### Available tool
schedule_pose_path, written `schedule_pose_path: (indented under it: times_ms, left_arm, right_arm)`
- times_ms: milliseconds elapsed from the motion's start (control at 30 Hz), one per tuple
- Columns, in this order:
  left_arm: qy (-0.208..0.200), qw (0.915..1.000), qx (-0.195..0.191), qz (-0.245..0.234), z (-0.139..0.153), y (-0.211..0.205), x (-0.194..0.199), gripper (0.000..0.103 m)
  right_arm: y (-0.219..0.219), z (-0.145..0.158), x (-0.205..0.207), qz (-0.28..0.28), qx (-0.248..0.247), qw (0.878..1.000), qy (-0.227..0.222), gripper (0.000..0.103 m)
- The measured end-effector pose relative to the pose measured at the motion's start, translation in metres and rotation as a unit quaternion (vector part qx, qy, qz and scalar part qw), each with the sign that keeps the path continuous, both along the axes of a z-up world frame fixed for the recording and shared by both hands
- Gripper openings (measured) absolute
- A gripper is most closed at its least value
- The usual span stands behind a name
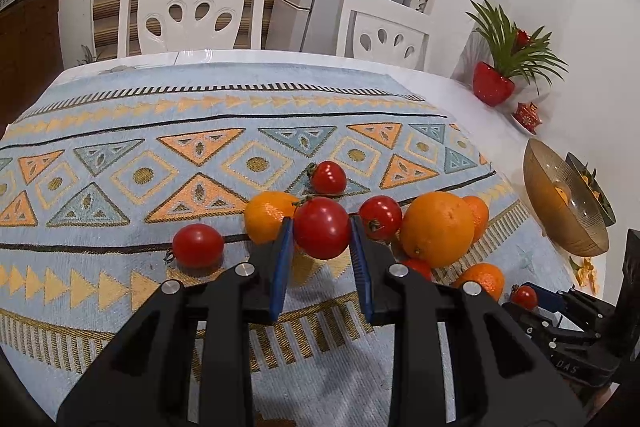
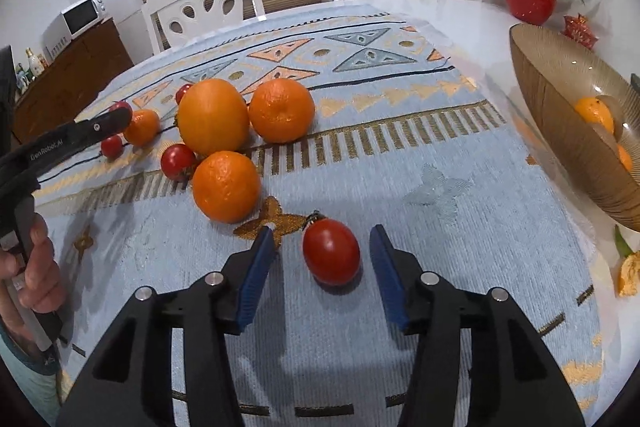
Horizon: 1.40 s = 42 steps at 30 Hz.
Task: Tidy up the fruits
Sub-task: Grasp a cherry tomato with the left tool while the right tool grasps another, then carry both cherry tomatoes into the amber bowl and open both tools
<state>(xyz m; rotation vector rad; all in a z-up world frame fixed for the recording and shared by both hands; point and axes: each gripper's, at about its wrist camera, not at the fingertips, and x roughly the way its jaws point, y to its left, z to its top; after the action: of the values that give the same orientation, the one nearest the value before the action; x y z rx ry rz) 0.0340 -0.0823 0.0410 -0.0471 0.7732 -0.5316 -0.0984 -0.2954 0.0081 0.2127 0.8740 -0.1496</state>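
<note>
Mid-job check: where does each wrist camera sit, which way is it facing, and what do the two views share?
Left wrist: low over the tablecloth, facing the chairs; left gripper jaws around a tomato; right gripper at the right edge.
Right wrist: facing the chairs, open right gripper straddling a tomato; a hand at left.
Shared: large orange, bowl.

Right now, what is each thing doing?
Left gripper: jaws closed on a round red tomato.
Right gripper: jaws open around an oval red tomato, not touching.
Ribbed golden glass bowl: holds oranges.
Big smooth orange: resting on the cloth.
</note>
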Motion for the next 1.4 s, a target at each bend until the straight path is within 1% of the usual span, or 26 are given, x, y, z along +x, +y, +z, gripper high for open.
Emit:
schedule_pose_path:
  times_ms: [33, 100, 200, 267, 333, 400, 467, 500, 533, 600, 633, 667, 733, 767, 800, 833, 867, 933, 967, 1000, 1100, 1167, 1233, 1300, 1400]
  left_arm:
    - [-0.002, 1.0, 0.003, -0.001, 0.0, -0.001, -0.001, 0.027]
    - [-0.006, 0.9999, 0.009, -0.004, 0.001, -0.005, -0.003, 0.027]
    - [-0.018, 0.9996, 0.019, -0.005, 0.001, -0.01, -0.008, 0.027]
    - [-0.02, 0.9995, 0.022, -0.013, 0.002, -0.015, -0.013, 0.027]
    - [-0.033, 0.9989, 0.02, -0.028, 0.006, -0.021, -0.024, 0.027]
    - [-0.041, 0.9979, 0.023, -0.044, 0.014, -0.033, -0.034, 0.027]
    - [-0.041, 0.997, 0.017, -0.064, 0.025, -0.045, -0.042, 0.027]
    - [-0.041, 0.9959, 0.011, -0.08, 0.034, -0.055, -0.047, 0.027]
    - [-0.045, 0.9945, 0.006, -0.094, 0.045, -0.067, -0.052, 0.027]
    - [-0.051, 0.9912, -0.004, -0.122, 0.066, -0.091, -0.06, 0.027]
    - [-0.054, 0.9892, -0.009, -0.136, 0.075, -0.103, -0.063, 0.027]
    - [-0.054, 0.9862, -0.018, -0.155, 0.087, -0.122, -0.065, 0.027]
    - [-0.045, 0.9806, -0.034, -0.188, 0.1, -0.154, -0.07, 0.027]
    - [-0.041, 0.9783, -0.041, -0.199, 0.104, -0.167, -0.07, 0.027]
    - [-0.034, 0.9744, -0.049, -0.217, 0.109, -0.189, -0.07, 0.027]
    - [-0.031, 0.9725, -0.052, -0.225, 0.111, -0.202, -0.071, 0.027]
    - [-0.028, 0.9694, -0.055, -0.238, 0.112, -0.222, -0.072, 0.027]
    - [-0.021, 0.9633, -0.058, -0.261, 0.107, -0.25, -0.075, 0.027]
    - [-0.008, 0.9586, -0.06, -0.278, 0.102, -0.265, -0.075, 0.027]
    - [0.006, 0.9563, -0.057, -0.287, 0.095, -0.281, -0.074, 0.027]
    - [0.016, 0.958, -0.035, -0.284, 0.073, -0.315, -0.076, 0.027]
    - [0.027, 0.9582, -0.027, -0.284, 0.059, -0.328, -0.074, 0.027]
    - [0.034, 0.9585, -0.019, -0.282, 0.05, -0.333, -0.072, 0.027]
    - [0.037, 0.9582, -0.007, -0.284, 0.043, -0.34, -0.072, 0.027]
    - [0.047, 0.9576, 0.004, -0.284, 0.034, -0.347, -0.072, 0.028]
  right_arm:
    - [0.0, 0.0, -0.002, -0.005, -0.004, 1.0, 0.0, 0.038]
    - [-0.002, 0.0, -0.005, -0.018, -0.01, 1.0, -0.001, 0.026]
    - [-0.004, 0.003, -0.013, -0.024, -0.009, 1.0, -0.018, 0.026]
    - [-0.006, 0.006, -0.018, -0.031, -0.008, 0.999, -0.03, 0.026]
    - [-0.013, 0.012, -0.024, -0.036, -0.002, 0.998, -0.042, 0.026]
    - [-0.023, 0.023, -0.031, -0.042, -0.004, 0.998, -0.054, 0.026]
    - [-0.042, 0.045, -0.045, -0.055, -0.011, 0.995, -0.079, 0.026]
    - [-0.05, 0.053, -0.05, -0.061, -0.013, 0.994, -0.09, 0.026]
    - [-0.067, 0.068, -0.06, -0.075, -0.019, 0.991, -0.111, 0.026]
    - [-0.089, 0.085, -0.073, -0.097, -0.025, 0.986, -0.131, 0.026]
    - [-0.109, 0.097, -0.083, -0.117, -0.024, 0.983, -0.142, 0.026]
    - [-0.121, 0.102, -0.088, -0.126, -0.021, 0.981, -0.148, 0.026]
    - [-0.154, 0.113, -0.102, -0.145, -0.009, 0.976, -0.159, 0.026]
    - [-0.17, 0.117, -0.107, -0.157, -0.006, 0.974, -0.164, 0.026]
    - [-0.186, 0.121, -0.113, -0.172, -0.006, 0.971, -0.166, 0.026]
    - [-0.197, 0.122, -0.118, -0.184, -0.007, 0.969, -0.166, 0.026]
    - [-0.21, 0.123, -0.121, -0.195, -0.005, 0.967, -0.164, 0.026]
    - [-0.236, 0.119, -0.129, -0.217, 0.007, 0.963, -0.157, 0.026]
    - [-0.249, 0.115, -0.131, -0.226, 0.016, 0.962, -0.15, 0.026]
    - [-0.259, 0.109, -0.131, -0.234, 0.022, 0.962, -0.14, 0.026]
    - [-0.274, 0.095, -0.13, -0.242, 0.031, 0.962, -0.119, 0.026]
    - [-0.279, 0.088, -0.129, -0.258, 0.013, 0.96, -0.111, 0.026]
    - [-0.282, 0.084, -0.129, -0.265, 0.006, 0.958, -0.108, 0.026]
    - [-0.284, 0.077, -0.125, -0.258, 0.016, 0.961, -0.1, 0.026]
    - [-0.281, 0.069, -0.119, -0.252, 0.011, 0.964, -0.088, 0.026]
